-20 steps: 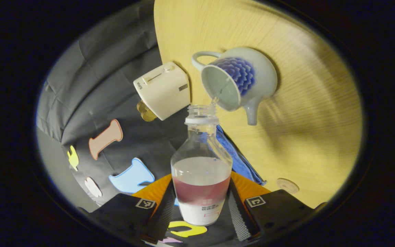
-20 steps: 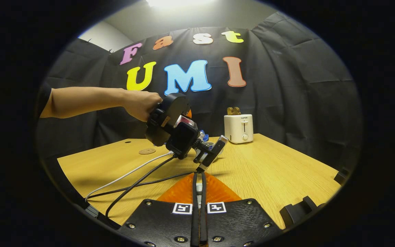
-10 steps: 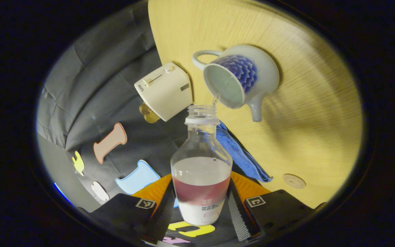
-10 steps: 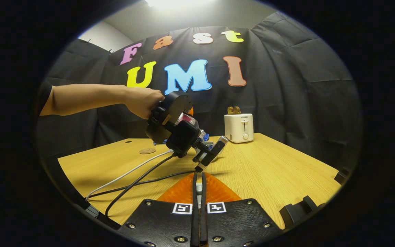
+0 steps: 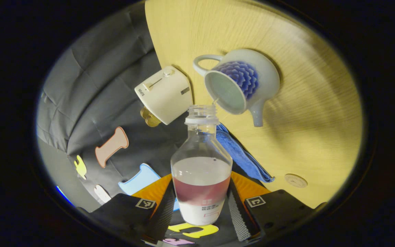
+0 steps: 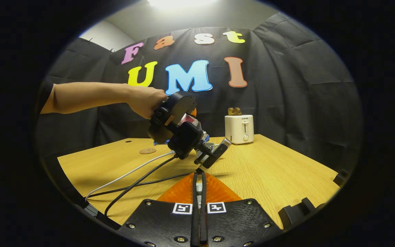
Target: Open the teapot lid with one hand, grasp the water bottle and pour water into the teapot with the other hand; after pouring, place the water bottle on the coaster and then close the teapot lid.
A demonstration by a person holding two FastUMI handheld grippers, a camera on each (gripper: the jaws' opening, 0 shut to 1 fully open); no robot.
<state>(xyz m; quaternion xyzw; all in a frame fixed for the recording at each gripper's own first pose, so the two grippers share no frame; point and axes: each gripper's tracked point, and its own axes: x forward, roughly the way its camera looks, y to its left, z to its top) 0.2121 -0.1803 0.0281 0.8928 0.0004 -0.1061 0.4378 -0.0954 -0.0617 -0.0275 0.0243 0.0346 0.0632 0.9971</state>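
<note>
Both fingers of the left tool point(image 5: 201, 209) grip the bottle point(image 5: 201, 171) at lower centre; the teapot point(image 5: 240, 85) has drifted lower since before, stream thinner; right tool point(image 6: 199, 206) closed, whether on anything I cannot tell.

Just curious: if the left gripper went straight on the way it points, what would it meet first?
Probably the teapot: the bottle in the left gripper leads, its mouth just at the teapot's open rim. The toaster looks off to the side, though depth is unclear.
</note>
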